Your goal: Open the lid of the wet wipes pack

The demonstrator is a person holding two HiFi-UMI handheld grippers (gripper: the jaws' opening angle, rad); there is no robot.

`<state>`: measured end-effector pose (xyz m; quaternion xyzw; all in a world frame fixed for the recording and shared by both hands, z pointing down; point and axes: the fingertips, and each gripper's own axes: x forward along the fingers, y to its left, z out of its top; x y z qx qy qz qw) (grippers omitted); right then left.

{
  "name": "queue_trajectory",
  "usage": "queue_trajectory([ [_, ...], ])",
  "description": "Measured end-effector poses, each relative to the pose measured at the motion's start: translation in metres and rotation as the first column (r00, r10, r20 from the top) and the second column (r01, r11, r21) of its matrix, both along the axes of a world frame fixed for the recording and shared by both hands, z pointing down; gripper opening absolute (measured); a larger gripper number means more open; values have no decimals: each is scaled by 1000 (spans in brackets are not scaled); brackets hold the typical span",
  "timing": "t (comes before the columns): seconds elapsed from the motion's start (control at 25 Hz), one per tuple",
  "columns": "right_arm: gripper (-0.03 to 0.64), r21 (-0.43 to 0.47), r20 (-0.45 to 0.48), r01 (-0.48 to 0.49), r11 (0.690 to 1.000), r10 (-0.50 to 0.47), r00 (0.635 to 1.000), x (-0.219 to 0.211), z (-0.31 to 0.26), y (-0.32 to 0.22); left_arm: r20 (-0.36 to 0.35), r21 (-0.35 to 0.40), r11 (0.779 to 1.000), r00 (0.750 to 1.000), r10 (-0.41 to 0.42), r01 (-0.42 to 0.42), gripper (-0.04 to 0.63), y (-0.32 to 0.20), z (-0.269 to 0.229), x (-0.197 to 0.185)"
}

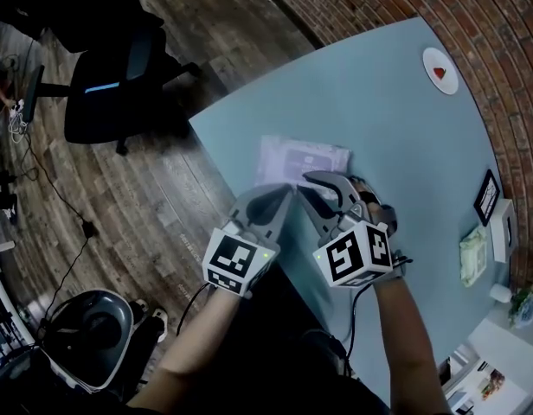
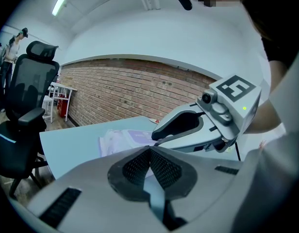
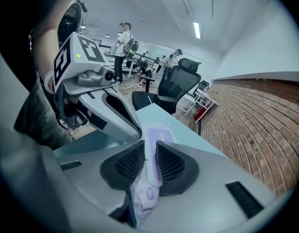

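Right gripper pinches the near end of the wipes pack; left gripper is closed and empty just beside it.

The pale lilac soft plastic wet wipes pack point(image 1: 303, 156) lies flat on the light blue-grey table point(image 1: 388, 119), near its edge and just ahead of both tools. The right gripper point(image 3: 149, 148) has its black ribbed pads closed on the pack's crinkled near end point(image 3: 145, 191), with the plastic bunched between them. The left gripper point(image 2: 150, 150) has its pad tips pressed together with nothing between them; the pack point(image 2: 124, 139) lies just beyond its tips. In the head view the left gripper point(image 1: 282, 190) and the right gripper point(image 1: 317, 180) sit side by side, tips close together at the pack's near edge. A small white round plate point(image 1: 439, 69) sits well apart by the red brick wall point(image 1: 474, 24). A black office chair point(image 1: 111, 80) stands on the wooden floor point(image 1: 154, 197).
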<state>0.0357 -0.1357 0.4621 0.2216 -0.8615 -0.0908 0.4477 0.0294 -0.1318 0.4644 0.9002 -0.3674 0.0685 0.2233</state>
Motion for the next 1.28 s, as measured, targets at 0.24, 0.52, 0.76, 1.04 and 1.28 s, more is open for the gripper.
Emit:
queue_trajectory([
  [0.24,61,-9,-39,53,999,-53,998,-2,-3,1,-9,-4,1000,1000,-9,9,11,-3,0,0],
  [0.52,42,50,-14,52,997,-51,999,-4,-18,-1,-5,0,1000,1000,-13,13,11,-3,1,-2],
  [0.76,35,57,-6,55,997,-55,998,-3,-26,-5,-5,-9,1000,1000,-24,24,11,-3,0,-3],
  [1.04,37,90,-27,57,994,-54,998,-3,-23,-2,-3,37,999,1000,-2,3,11,-2,-10,2],
  [1.28,40,130,-12,52,990,-50,999,-2,-26,-4,-1,14,1000,1000,-10,10,11,-4,-4,0],
])
